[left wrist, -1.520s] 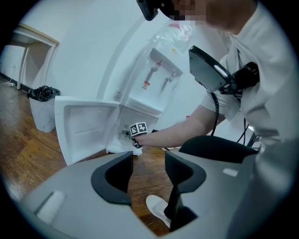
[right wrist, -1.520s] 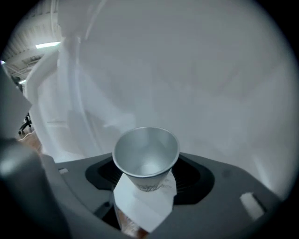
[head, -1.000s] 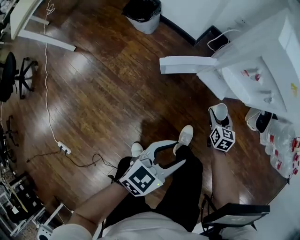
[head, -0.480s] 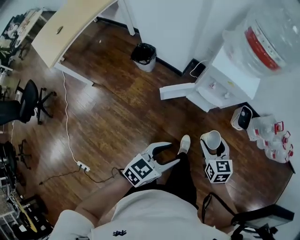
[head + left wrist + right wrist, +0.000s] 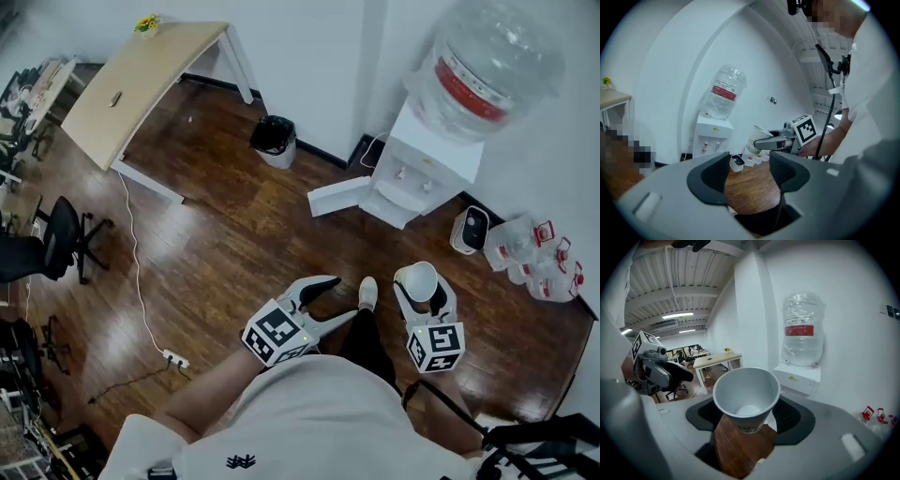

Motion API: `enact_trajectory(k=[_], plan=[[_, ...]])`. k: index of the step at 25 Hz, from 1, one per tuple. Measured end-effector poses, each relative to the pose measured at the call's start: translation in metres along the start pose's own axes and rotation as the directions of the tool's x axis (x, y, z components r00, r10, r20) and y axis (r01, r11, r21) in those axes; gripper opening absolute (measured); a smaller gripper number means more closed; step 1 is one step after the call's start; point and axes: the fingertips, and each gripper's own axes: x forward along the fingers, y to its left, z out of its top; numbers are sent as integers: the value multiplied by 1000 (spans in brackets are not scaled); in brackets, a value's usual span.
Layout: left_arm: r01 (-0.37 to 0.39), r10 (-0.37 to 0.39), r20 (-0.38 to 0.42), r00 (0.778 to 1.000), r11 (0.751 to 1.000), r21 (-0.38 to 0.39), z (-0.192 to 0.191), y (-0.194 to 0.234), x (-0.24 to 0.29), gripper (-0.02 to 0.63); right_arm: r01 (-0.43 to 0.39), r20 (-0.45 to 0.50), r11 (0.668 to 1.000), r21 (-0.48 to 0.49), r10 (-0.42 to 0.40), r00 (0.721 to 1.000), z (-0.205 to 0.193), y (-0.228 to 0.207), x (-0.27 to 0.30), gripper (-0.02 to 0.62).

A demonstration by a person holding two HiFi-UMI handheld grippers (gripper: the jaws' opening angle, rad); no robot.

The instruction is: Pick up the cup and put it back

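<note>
The jaws of the right gripper [image 5: 749, 422] are clamped on the lower part of a white paper cup [image 5: 747, 394], which is held upright in the air above the wooden floor [image 5: 216, 253] and, as far as its dim inside shows, seems empty. The left gripper [image 5: 343, 298] hangs near it on the left, jaws apart with nothing between them. Ahead, against the white wall, a water dispenser [image 5: 424, 169] carries a large bottle [image 5: 487, 66], well apart from the cup.
</note>
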Motion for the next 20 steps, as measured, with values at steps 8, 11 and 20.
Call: enact_trajectory(k=[8, 11, 20], plan=[[31, -32, 21, 999, 999, 38, 13, -19, 13, 256, 33, 3, 999, 35, -33, 999, -7, -14, -17, 322], [34, -35, 16, 999, 999, 34, 12, -22, 16, 256, 41, 0, 998, 40, -41, 999, -9, -18, -22, 322], [35, -35, 9, 999, 999, -6, 3, -17, 30, 256, 41, -48, 998, 55, -38, 998, -32, -33, -11, 322]])
